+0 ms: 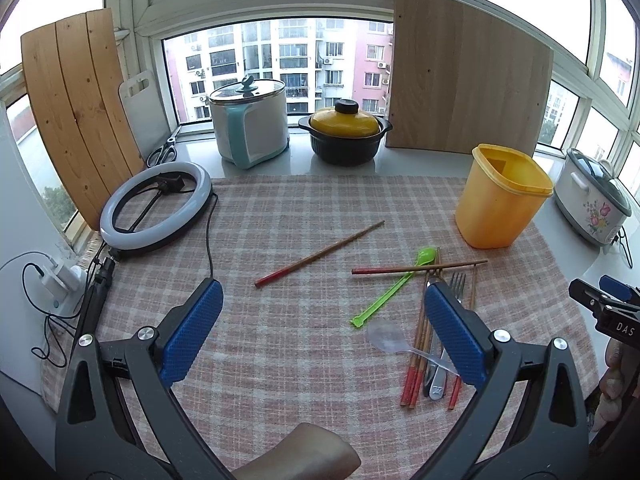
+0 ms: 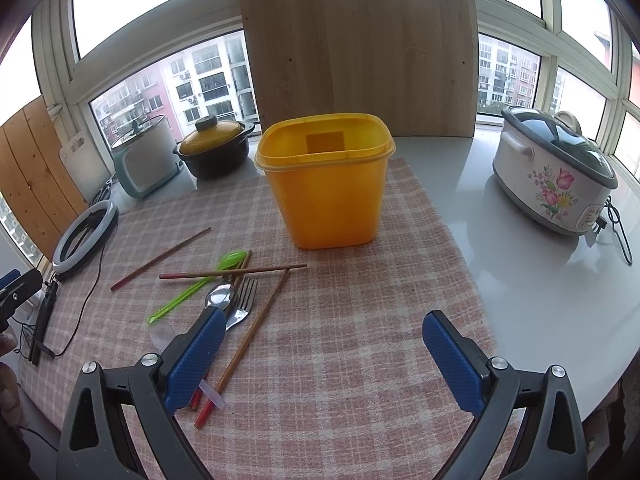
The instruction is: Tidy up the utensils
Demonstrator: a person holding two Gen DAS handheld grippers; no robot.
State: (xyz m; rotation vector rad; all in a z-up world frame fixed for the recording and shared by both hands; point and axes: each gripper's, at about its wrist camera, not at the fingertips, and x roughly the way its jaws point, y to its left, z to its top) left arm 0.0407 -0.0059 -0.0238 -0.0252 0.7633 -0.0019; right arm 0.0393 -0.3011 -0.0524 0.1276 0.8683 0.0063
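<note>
both grippers hover above a pink-and-white checked cloth (image 1: 304, 208) spread over a pale grey counter (image 2: 532, 292), and both stand with their jaws spread wide, holding nothing. the left gripper (image 1: 323, 332) hangs over the near middle of the cloth; the right gripper (image 2: 323, 354) hangs over its near right part, facing a tall yellow plastic container (image 2: 326, 184) that stands upright on the far right of the cloth, with no utensil showing inside.

the utensils lie loose on the cloth, left of and nearer than the container. one red-tipped wooden chopstick (image 1: 320, 254) lies alone, slanted, well apart to the left. a second red-tipped chopstick (image 1: 418, 268) lies crosswise over the far end of the heap. under it a bright green plastic spoon (image 1: 390, 288) slants to the near left. beside that lie a steel spoon (image 2: 220, 295) and a steel fork (image 2: 243, 304), side by side, with more wooden chopsticks (image 1: 416, 376) along them. a clear plastic spoon (image 1: 387, 338) lies at the near end, its handle crossing the chopsticks.

on the far sill stand a white pot with a teal handle and glass lid (image 1: 250, 120), a black casserole with a yellow lid (image 1: 345, 130) and two leaning wooden boards (image 1: 468, 76). a ring light (image 1: 156, 204) lies at the left; a floral white cooker (image 2: 556, 172) sits at the right.
</note>
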